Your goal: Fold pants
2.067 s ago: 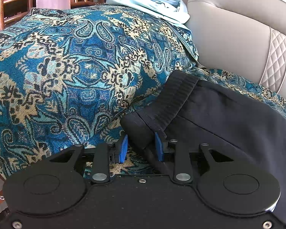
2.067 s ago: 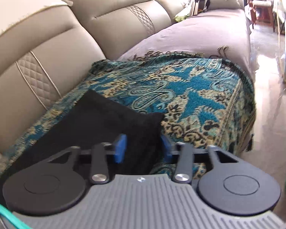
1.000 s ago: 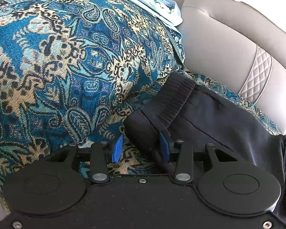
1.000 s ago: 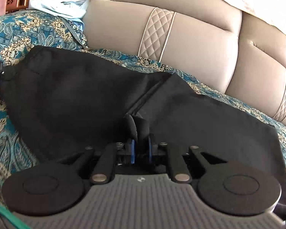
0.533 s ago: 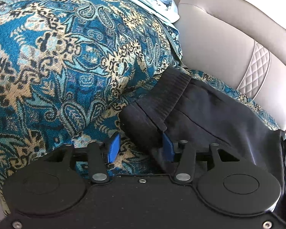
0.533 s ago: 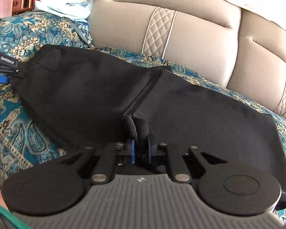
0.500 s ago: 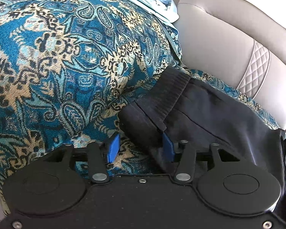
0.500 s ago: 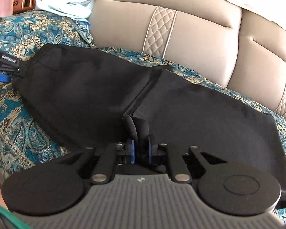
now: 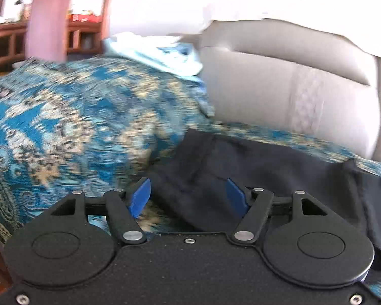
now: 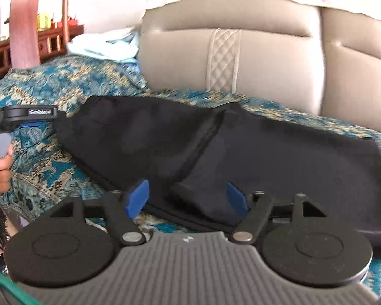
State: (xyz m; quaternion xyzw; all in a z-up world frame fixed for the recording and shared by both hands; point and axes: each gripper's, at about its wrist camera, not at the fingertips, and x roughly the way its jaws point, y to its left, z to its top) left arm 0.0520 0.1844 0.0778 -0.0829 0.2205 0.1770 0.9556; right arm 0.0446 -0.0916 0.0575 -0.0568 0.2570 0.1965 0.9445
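Right wrist: pale cloth point(image 10: 106, 43) behind pants point(image 10: 216, 147)

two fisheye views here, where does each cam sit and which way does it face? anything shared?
Left wrist: sits on the left tool, facing the black pants waistband end and paisley throw; own blue pads, jaws opening.
Right wrist: sits on the right tool, facing the pants' middle and sofa backrest; own pads, jaws opening, plus the person's hand at left.
Shared: pants, throw, backrest, light blue cloth.
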